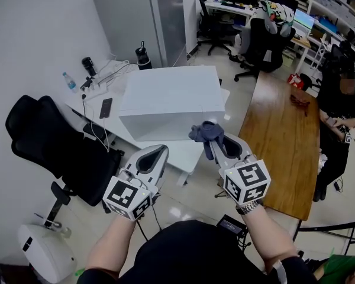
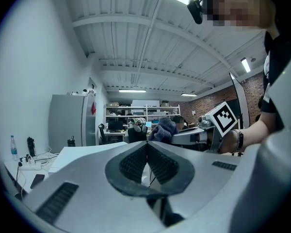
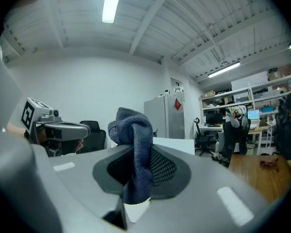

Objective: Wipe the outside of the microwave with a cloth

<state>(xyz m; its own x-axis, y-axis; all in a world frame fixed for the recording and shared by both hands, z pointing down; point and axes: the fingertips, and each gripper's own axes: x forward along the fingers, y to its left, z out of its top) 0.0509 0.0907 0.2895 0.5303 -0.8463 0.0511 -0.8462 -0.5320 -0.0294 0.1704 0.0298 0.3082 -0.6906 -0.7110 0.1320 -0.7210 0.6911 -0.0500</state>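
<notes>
So the right gripper (image 1: 216,139) was clamped on the dark blue cloth (image 1: 202,134), with the bunched end poking out past the jaw tips and a tail hanging down between them. The cloth sat just in front of the lower right corner of the microwave (image 1: 168,99), the white box on the white table (image 1: 186,154). From the right gripper view it looked short of the microwave, not yet on its skin. The left gripper (image 1: 158,151) was clenched tight on nothing, held level in front of the microwave's left half, apart from it.

By my read this was the approach, cloth in hand and no wiping begun. The next move called for pressing the bunched end flat against the front face near that right corner and sweeping it across. The grip needed to stay firm, since only a narrow fold was pinched. The left gripper could steady the microwave if it slid.
</notes>
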